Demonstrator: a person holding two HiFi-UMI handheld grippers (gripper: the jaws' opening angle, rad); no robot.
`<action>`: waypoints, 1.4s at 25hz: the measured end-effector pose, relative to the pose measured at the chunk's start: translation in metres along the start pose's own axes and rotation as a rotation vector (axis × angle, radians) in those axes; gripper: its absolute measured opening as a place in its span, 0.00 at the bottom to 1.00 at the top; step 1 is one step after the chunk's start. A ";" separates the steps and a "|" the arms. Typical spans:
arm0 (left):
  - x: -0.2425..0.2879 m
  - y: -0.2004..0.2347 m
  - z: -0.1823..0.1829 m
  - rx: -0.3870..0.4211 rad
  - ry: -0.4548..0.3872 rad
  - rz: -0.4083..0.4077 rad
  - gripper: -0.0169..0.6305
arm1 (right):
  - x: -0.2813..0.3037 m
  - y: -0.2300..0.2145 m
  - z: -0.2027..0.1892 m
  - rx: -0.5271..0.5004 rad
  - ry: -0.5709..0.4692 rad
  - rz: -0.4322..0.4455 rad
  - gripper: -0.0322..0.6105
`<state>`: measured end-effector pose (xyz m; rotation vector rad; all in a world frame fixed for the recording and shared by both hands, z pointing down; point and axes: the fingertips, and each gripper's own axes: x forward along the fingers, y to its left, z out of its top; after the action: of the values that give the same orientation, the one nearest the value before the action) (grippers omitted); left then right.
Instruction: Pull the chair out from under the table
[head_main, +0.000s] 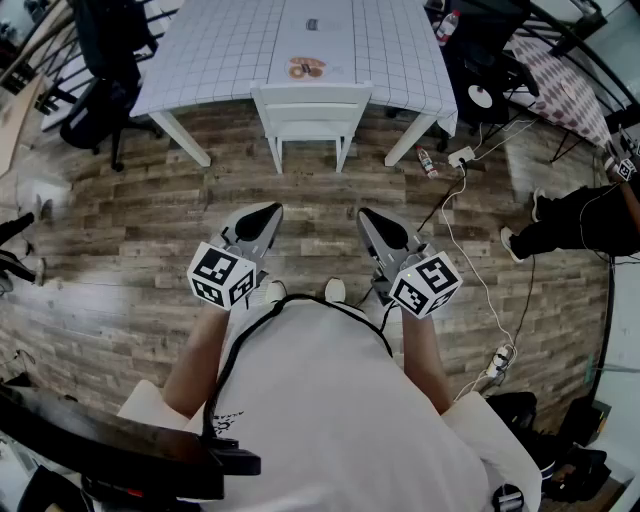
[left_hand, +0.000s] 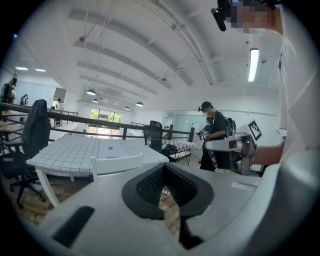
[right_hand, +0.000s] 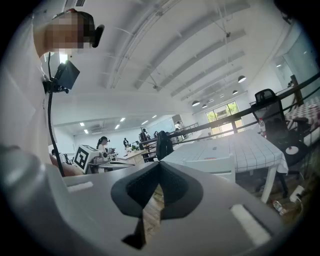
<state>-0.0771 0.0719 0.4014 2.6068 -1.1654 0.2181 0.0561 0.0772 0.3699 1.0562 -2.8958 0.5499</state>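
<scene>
A white chair (head_main: 310, 112) stands tucked under the near edge of a table (head_main: 400, 50) covered with a white grid cloth. Both grippers hover over the wood floor well short of the chair and touch nothing. My left gripper (head_main: 268, 212) is shut and empty, and so is my right gripper (head_main: 368, 215). In the left gripper view the chair back (left_hand: 116, 164) shows ahead past the closed left gripper (left_hand: 164, 168), in front of the table (left_hand: 75, 150). The right gripper view looks past the right gripper (right_hand: 160, 165) at the chair (right_hand: 215, 165) and table (right_hand: 245, 147).
A black office chair (head_main: 100, 95) stands left of the table. Cables and a power strip (head_main: 460, 157) lie on the floor to the right, beside a small bottle (head_main: 427, 162). A person in black (head_main: 585, 220) sits at far right. A small brown item (head_main: 307, 67) lies on the table.
</scene>
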 end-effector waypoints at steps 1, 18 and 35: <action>-0.001 0.000 0.001 -0.003 -0.004 -0.001 0.04 | 0.000 0.001 0.000 -0.002 0.001 -0.001 0.06; -0.003 0.005 0.007 -0.009 -0.027 -0.001 0.04 | -0.003 -0.003 0.005 0.075 -0.042 0.028 0.06; 0.033 -0.018 0.005 -0.029 -0.001 0.035 0.04 | -0.031 -0.029 0.001 0.080 0.001 0.108 0.06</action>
<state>-0.0419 0.0584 0.4013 2.5632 -1.2066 0.2056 0.0986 0.0757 0.3738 0.9114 -2.9664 0.6751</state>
